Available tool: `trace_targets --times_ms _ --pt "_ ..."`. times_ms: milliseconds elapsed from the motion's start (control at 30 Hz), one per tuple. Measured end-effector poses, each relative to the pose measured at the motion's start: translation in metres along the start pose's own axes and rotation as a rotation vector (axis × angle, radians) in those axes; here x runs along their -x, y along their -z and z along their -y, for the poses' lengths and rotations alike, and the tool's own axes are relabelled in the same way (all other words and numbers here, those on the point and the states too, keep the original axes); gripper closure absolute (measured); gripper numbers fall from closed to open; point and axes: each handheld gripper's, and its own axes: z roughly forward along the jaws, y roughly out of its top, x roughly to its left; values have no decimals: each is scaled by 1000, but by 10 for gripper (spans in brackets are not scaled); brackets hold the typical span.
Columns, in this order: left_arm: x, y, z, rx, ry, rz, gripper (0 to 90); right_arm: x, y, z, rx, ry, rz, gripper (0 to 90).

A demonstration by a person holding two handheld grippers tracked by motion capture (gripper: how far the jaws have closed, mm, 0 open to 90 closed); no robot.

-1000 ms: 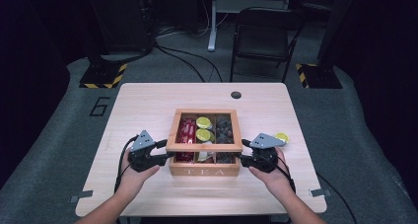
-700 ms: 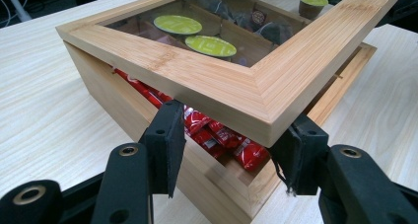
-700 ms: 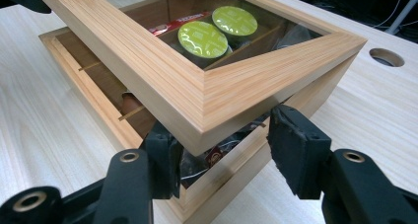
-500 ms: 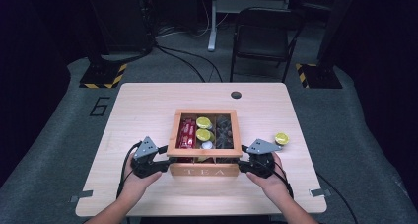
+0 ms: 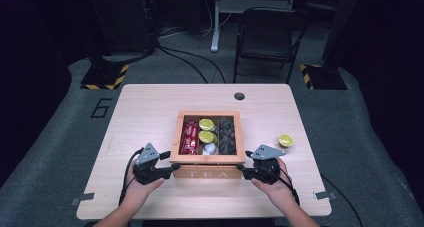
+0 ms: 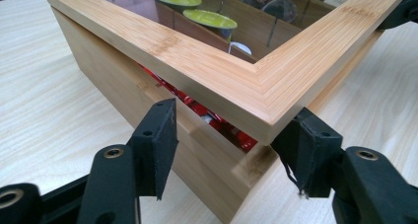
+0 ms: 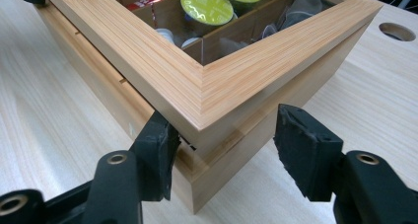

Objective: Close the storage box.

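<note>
A wooden tea box (image 5: 207, 173) stands mid-table, its window-framed lid (image 5: 207, 158) resting slightly ajar over the base. Green capsules (image 5: 206, 124), red packets (image 5: 189, 135) and dark pods (image 5: 227, 134) lie inside. My left gripper (image 5: 169, 171) is at the front-left corner. Its jaws have just been opening and straddle that corner (image 6: 268, 113); one pad stands off the wall. My right gripper (image 5: 243, 171) straddles the front-right corner (image 7: 202, 110). Its jaws have also just been opening, and the right pad (image 7: 300, 145) is clear of the wood.
A yellow-green capsule (image 5: 285, 140) sits on the table right of the box. A cable hole (image 5: 239, 96) is near the table's far edge. A chair (image 5: 270, 32) and cables stand on the floor beyond the table.
The lid's front edge has come down toward the box base. Both hands have shifted slightly toward the table's near edge, staying at the front corners.
</note>
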Motion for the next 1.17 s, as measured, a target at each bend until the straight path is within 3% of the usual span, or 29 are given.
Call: trace_targets --times_ms 300,500,567,667,833,1067,1167 --pt "4 0 0 -13 -17 22 418 -4 0 1 -9 6 5 397" --pt "6 0 2 -35 -28 4 398 -7 2 2 -15 8 -10 386" --pt "7 0 2 -34 -13 1 364 -9 3 2 -26 12 -2 382" --pt "6 -1 6 -29 61 41 294 -10 2 3 -30 15 -7 351" --pt "3 0 8 -27 73 39 295 -7 11 1 28 -10 1 331" --pt "-1 4 12 -5 92 27 294 -5 13 8 30 -44 1 319" --pt "-1 3 14 -21 70 27 286 -4 12 11 21 -40 -4 314"
